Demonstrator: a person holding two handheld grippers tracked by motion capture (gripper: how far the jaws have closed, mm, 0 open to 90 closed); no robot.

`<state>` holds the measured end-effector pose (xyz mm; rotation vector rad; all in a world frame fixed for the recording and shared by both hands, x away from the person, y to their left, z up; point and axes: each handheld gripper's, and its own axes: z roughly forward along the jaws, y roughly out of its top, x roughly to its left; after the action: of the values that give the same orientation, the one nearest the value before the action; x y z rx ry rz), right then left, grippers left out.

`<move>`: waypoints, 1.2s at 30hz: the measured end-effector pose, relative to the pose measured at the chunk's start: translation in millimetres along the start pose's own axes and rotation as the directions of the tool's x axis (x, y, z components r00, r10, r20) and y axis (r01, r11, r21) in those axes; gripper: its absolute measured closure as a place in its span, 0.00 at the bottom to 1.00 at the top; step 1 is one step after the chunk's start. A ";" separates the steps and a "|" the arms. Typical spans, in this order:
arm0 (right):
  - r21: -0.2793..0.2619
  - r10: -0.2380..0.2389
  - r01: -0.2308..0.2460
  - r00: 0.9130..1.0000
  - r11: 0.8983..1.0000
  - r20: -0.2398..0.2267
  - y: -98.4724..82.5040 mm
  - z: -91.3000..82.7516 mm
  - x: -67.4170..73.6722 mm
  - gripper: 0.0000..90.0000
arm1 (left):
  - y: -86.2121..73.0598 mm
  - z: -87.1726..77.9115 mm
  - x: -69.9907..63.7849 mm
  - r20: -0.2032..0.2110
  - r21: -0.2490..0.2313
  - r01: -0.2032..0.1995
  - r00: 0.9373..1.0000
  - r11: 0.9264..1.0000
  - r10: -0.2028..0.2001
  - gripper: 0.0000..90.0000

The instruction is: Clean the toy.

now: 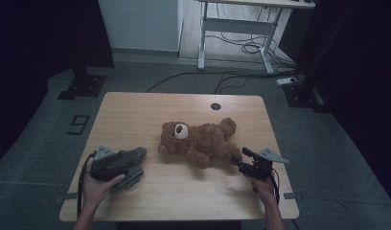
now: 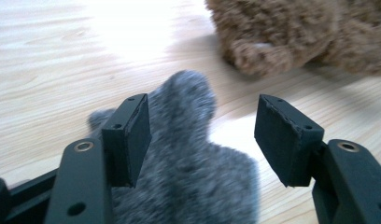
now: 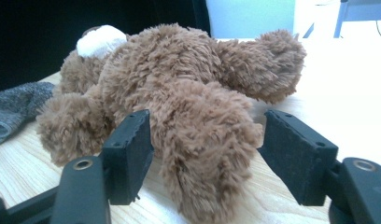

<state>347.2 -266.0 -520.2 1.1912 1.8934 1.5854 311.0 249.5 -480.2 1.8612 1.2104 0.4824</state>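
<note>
The right hand-held gripper [image 3: 205, 158] is hovering with jaws spread around the teddy bear's leg [image 3: 207, 140], while the left hand-held gripper [image 2: 202, 140], also spread, is straddling the grey sock [image 2: 188, 163] near the desk's [image 1: 136, 110] front-left corner.

Probably a lab or studio: black curtains [image 1: 35, 33]; floor cables [image 1: 241, 45]; a bare desk frame [image 1: 236, 24].

The grey sock [image 2: 188, 158] runs off the bottom edge (its near end unseen) under the left tool [image 2: 202, 135].
</note>
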 end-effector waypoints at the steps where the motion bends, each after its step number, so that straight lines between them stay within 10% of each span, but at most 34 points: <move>1: 0.007 0.003 -0.003 1.000 1.000 0.008 -0.2 -1.8 0.3 0.33 | 0.3 0.5 -3.9 0.000 -0.011 -0.007 1.000 1.000 0.007 0.38; 17: 0.081 -0.021 0.020 1.000 0.997 0.019 -21.0 -21.2 15.8 0.29 | -11.9 21.5 -54.2 0.114 -0.009 -0.084 0.990 0.996 0.085 0.41; 36: 0.165 -0.023 0.021 1.000 0.986 0.007 -48.7 -35.2 26.3 0.27 | -32.6 28.9 -68.0 0.160 0.022 -0.088 0.984 0.996 0.083 0.43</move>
<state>289.0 -265.7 -550.3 1.2370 2.0585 1.4315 281.7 182.7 -514.9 1.9431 1.0396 0.3567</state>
